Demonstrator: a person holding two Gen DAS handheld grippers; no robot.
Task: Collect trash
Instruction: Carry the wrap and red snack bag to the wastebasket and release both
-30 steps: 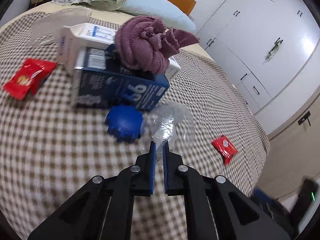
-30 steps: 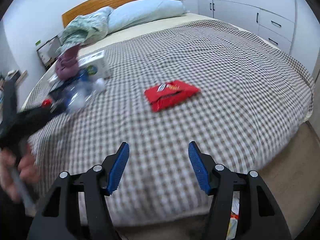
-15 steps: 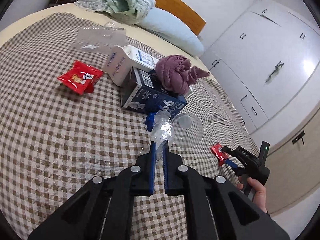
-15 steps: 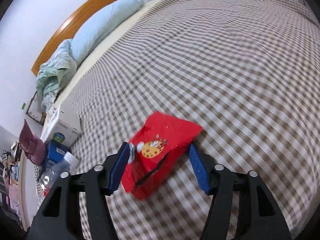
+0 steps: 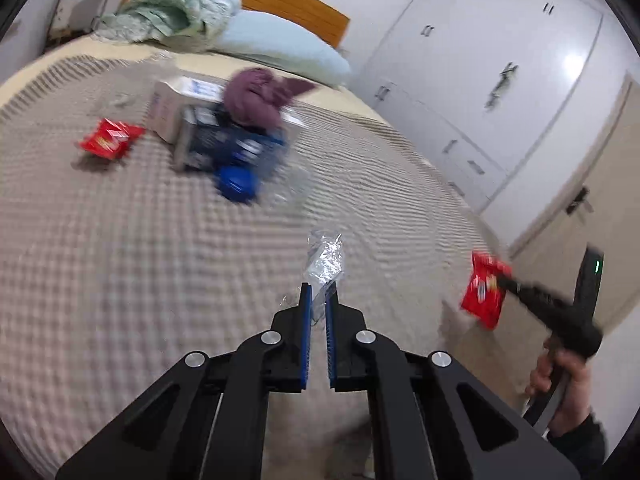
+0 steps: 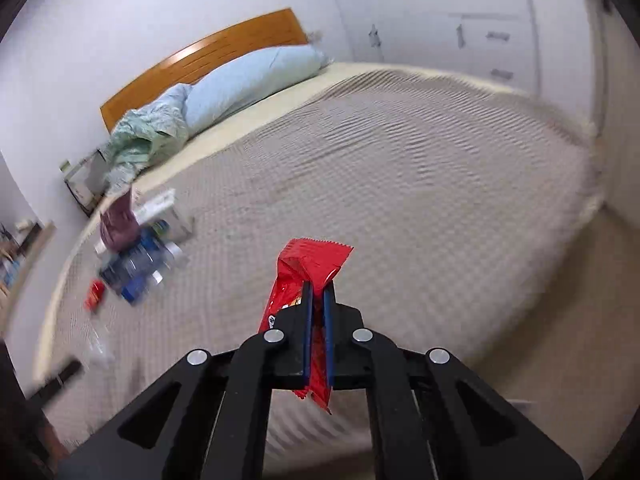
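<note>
My left gripper (image 5: 319, 292) is shut on a crumpled clear plastic wrapper (image 5: 325, 258), held above the checked bedspread (image 5: 120, 264). My right gripper (image 6: 318, 290) is shut on a red snack packet (image 6: 310, 262), lifted clear of the bed. In the left wrist view that same packet (image 5: 482, 294) hangs at the right from the right gripper (image 5: 505, 280), with a hand (image 5: 562, 372) on its handle. A second red packet (image 5: 110, 141) lies on the bedspread at the far left, also visible as a small red packet (image 6: 95, 294) in the right wrist view.
A pile sits mid-bed: a white carton (image 5: 170, 110), a dark blue box (image 5: 224, 146), a purple cloth (image 5: 256, 100), a blue round object (image 5: 238, 182) and a clear bottle (image 5: 290, 188). A pillow (image 5: 280, 50) and green blanket (image 5: 172, 12) lie by the headboard. Wardrobe doors (image 5: 500, 80) stand at right.
The right gripper closed on the red packet and lifted it off the bed. The left gripper drew back from the pile with the clear wrapper in it.
</note>
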